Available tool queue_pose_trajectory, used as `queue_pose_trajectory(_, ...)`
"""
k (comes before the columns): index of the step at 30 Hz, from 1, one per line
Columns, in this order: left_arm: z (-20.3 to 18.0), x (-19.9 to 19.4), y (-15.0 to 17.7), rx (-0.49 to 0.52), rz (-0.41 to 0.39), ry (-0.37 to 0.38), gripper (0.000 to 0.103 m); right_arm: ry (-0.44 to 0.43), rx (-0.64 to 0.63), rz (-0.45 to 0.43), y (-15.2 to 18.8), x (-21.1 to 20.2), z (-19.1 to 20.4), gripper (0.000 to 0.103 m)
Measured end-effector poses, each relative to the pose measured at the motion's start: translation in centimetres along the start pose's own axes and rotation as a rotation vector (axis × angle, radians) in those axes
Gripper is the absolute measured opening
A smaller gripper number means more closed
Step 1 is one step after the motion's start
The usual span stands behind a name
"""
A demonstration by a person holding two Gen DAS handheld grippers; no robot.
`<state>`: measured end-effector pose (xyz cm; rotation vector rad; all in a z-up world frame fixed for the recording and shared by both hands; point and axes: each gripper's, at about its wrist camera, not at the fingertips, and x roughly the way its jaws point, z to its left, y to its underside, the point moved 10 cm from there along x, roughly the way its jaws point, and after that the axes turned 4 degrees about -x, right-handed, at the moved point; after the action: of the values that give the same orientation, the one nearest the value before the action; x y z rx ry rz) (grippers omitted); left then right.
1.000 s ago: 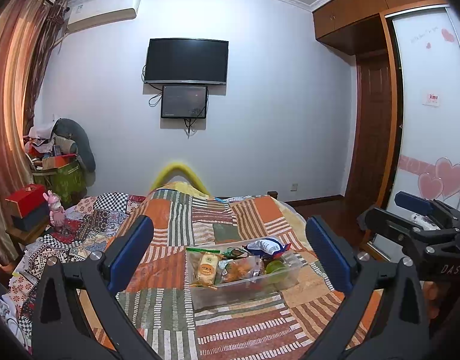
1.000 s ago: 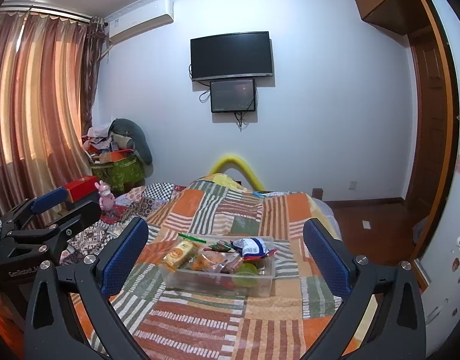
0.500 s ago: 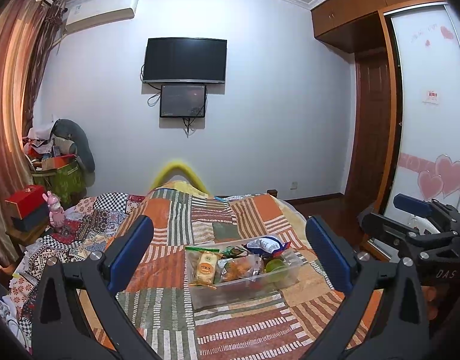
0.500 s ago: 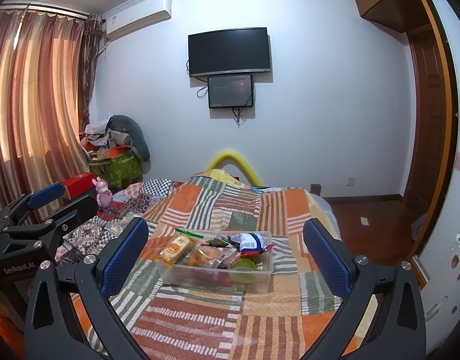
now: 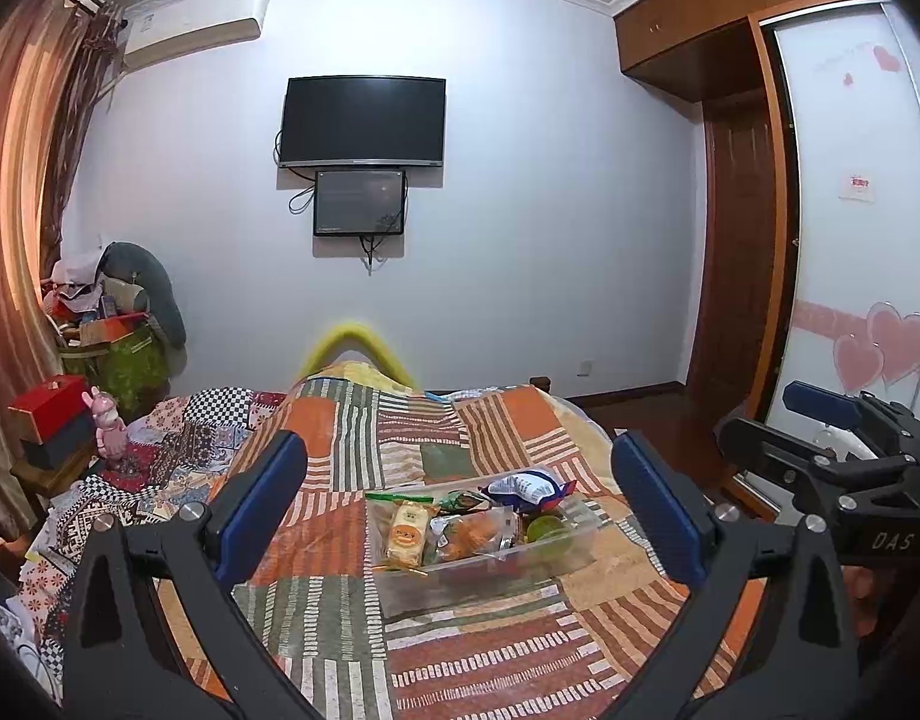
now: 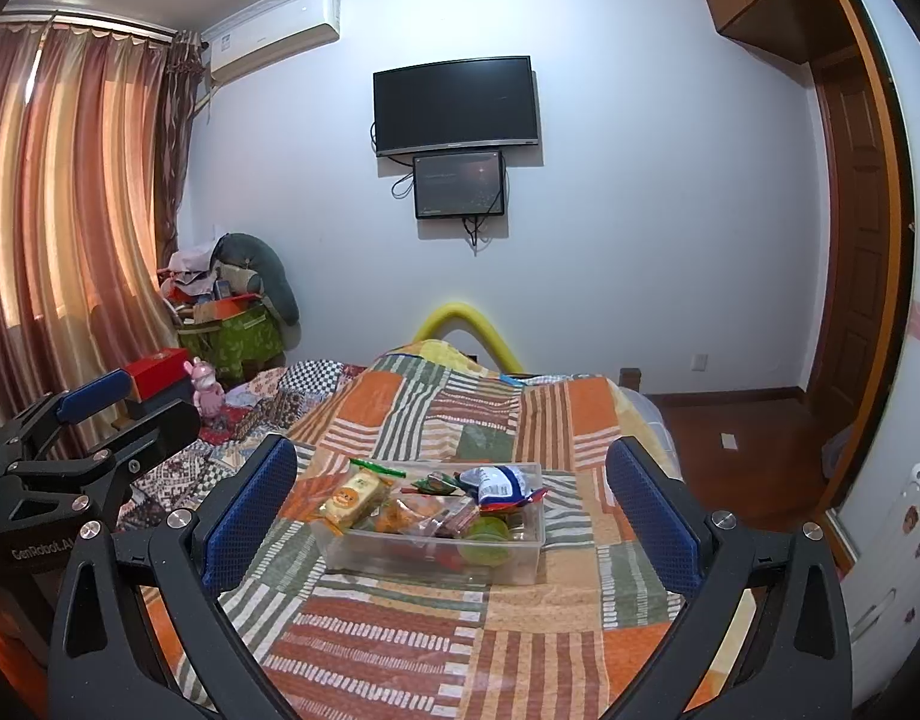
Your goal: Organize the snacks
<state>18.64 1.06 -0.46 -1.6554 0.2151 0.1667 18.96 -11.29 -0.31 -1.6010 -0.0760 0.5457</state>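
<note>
A clear plastic box (image 5: 490, 573) (image 6: 394, 552) full of snack packets stands on the patchwork bedspread. In it lie a yellow biscuit pack (image 5: 407, 532) (image 6: 353, 498), a blue-and-white bag (image 5: 526, 489) (image 6: 502, 483), orange packets (image 5: 472, 534) and a green item (image 5: 541, 528) (image 6: 484, 534). My left gripper (image 5: 460, 504) is open and empty, held above the bed short of the box. My right gripper (image 6: 451, 501) is open and empty too, at about the same distance. Each gripper shows at the edge of the other's view.
The patchwork bedspread (image 5: 436, 444) (image 6: 400, 648) covers the bed. A red box (image 5: 49, 405) and a pink toy (image 5: 106, 423) stand at the left bedside. A cluttered green bag (image 6: 232, 336) stands by the curtain. A wardrobe (image 5: 850, 240) and door stand on the right.
Both grippers have moved slightly toward the box and tilted down a little; the box sits a little lower in the right wrist view. Both stay open and empty.
</note>
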Motion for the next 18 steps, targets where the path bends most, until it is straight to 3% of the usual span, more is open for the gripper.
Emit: queue_pose_trajectory(18, -0.60, 0.40, 0.23, 0.008, 0.013, 0.027, 0.103, -0.001, 0.004, 0.008, -0.06, 0.06, 0.01, 0.103)
